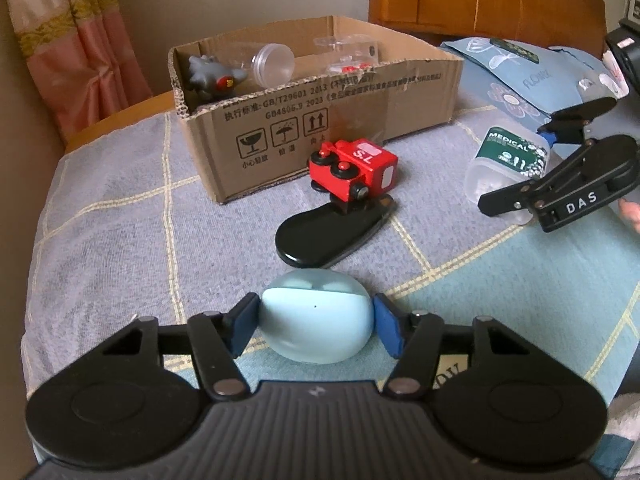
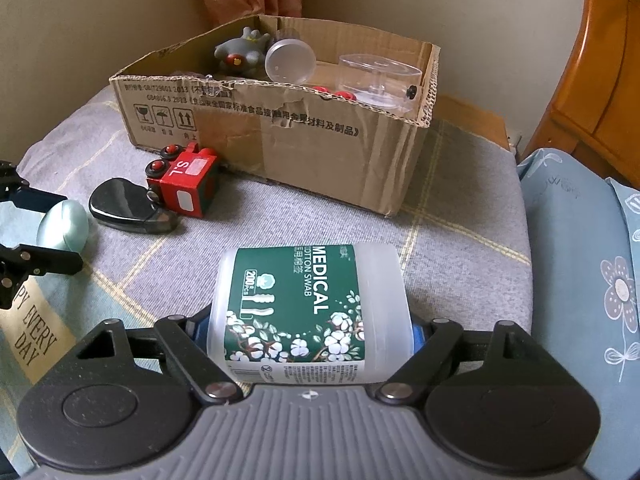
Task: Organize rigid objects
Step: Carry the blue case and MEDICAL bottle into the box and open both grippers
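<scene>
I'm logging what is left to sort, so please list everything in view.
earbud case: one, pale blue, between left pads
swab tub: one, clear, green label, between right pads
toy truck: one, red, on its side before box
black case: one, beside truck
cardboard box: one, brown, on bed
grey toy: one, in box
clear containers: at least two, in box
pillow: blue, floral
left gripper
right gripper

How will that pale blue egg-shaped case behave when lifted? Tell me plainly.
The case looks hard-shelled, so it is probably stiff. Its smooth, rounded sides may slip between pads. Set down on the bedspread, it could roll.
</scene>
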The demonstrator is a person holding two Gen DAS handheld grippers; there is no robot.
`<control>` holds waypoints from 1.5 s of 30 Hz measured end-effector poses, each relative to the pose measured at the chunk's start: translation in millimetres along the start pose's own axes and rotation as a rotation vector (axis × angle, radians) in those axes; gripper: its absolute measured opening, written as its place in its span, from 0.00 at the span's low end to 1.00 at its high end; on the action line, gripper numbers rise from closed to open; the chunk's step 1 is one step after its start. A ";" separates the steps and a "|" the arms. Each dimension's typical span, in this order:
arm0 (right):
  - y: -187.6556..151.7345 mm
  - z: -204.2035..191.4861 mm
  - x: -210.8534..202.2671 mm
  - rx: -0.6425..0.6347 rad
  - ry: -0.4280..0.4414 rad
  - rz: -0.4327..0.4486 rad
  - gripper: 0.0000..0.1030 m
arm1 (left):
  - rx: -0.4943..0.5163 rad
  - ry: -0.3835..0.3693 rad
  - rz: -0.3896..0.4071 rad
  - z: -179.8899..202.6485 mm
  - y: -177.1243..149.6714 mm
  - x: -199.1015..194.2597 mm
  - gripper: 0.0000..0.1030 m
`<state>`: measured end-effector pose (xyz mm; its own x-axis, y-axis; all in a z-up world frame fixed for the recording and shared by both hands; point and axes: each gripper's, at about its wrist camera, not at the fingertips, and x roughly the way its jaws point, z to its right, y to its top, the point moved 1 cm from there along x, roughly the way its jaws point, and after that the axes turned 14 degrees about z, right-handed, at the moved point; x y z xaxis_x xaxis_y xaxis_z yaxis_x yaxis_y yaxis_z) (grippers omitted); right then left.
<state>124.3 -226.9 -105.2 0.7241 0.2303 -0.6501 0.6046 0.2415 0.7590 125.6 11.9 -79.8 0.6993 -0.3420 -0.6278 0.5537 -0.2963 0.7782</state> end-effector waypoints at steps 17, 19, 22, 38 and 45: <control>15.4 3.0 -42.8 -0.008 0.070 0.007 0.84 | 0.030 -0.033 -0.065 -16.3 15.4 -20.0 0.59; 18.1 1.7 -46.2 -0.016 0.073 0.011 0.84 | 0.043 -0.034 -0.068 -15.9 19.0 -23.5 0.59; 24.1 1.0 -51.9 -0.015 0.088 0.020 0.84 | 0.055 -0.046 -0.070 -15.8 27.3 -28.8 0.59; 91.4 10.9 -68.3 -0.006 0.087 0.158 0.84 | 0.088 -0.066 0.069 -16.7 131.0 -26.1 0.59; 110.2 18.0 -69.6 0.017 0.079 0.187 0.84 | 0.070 -0.036 0.076 -18.3 165.2 14.5 0.59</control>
<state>146.5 -233.4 24.3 0.7964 0.3433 -0.4979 0.4679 0.1720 0.8669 235.4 -25.7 40.0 0.7207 -0.3970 -0.5683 0.4660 -0.3296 0.8211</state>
